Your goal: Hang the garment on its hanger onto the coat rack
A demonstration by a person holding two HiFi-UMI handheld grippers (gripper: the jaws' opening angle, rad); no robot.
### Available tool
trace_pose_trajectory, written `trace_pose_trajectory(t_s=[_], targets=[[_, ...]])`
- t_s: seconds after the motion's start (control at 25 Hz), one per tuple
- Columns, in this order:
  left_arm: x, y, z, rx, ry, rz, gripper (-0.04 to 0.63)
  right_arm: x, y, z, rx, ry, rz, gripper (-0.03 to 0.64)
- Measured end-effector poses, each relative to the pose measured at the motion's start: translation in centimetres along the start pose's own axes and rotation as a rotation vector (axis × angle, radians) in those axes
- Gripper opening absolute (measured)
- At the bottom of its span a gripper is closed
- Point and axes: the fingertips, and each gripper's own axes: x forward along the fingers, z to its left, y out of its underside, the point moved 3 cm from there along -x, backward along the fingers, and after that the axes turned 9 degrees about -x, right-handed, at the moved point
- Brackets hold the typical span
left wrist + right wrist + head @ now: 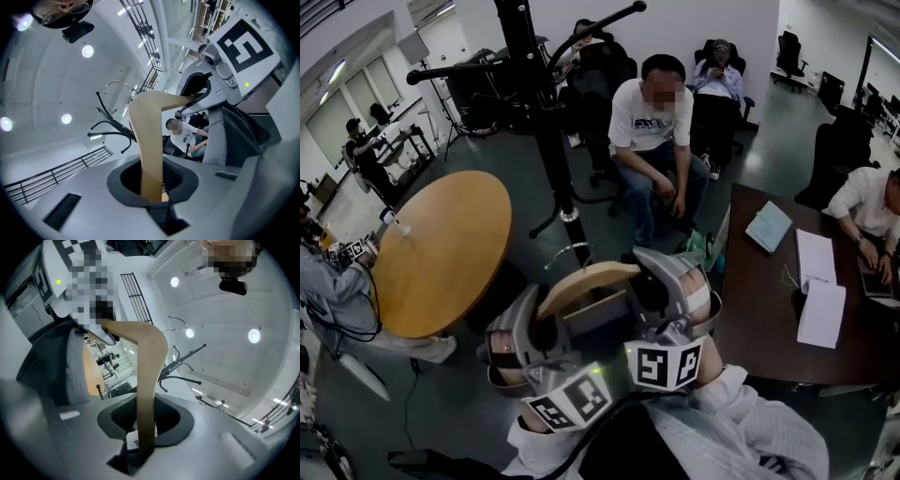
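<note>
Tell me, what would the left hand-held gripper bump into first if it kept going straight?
Probably the black coat rack, standing just ahead beyond the wooden hanger it grips, though depth is hard to judge.

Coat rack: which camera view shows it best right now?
The head view: the black coat rack stands ahead, pole and arms plain. The left gripper view shows only its curved arms behind the wooden hanger; the right gripper view likewise shows just those arms.
</note>
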Motion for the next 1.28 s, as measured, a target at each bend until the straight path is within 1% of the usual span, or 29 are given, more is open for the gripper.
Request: trace_pose_trajectory(t_s=[0.2, 0.4, 0.56, 0.8, 1.04, 1.28], targets=[[6.1, -1.2, 1.0, -0.001, -0.013, -0.021, 0.044, 5.4, 2.2, -2.3, -0.008, 0.031, -0.015, 0.078], [10.2, -2.1, 2.2, -0.034, -0.028, -0.02, 0.045, 9.5, 3.2, -4.4, -0.038, 0.045, -0.046, 0.078], [12.6, -2.1, 2.3, -0.065, -0.013, -0.01, 0.044, 11.6, 4.1, -5.0, -0.052, 0.046, -0.042, 0.078], [16.3, -2.6, 2.2, -0.089, 0.033, -0.025, 0.044, 14.3, 5.7, -6.1, -0.066, 0.069, -0.006, 0.08], [20.4, -2.0, 3.1, -0.102, 0.067, -0.003, 0.044, 18.3, 6.7, -6.4, -0.06, 0.049, 0.011, 0.08], [24.0, -0.1, 3.0, -0.117, 0.102, 0.038, 0.044, 22.5, 7.9, -4.9, -0.037, -0.029, 0.014, 0.08]])
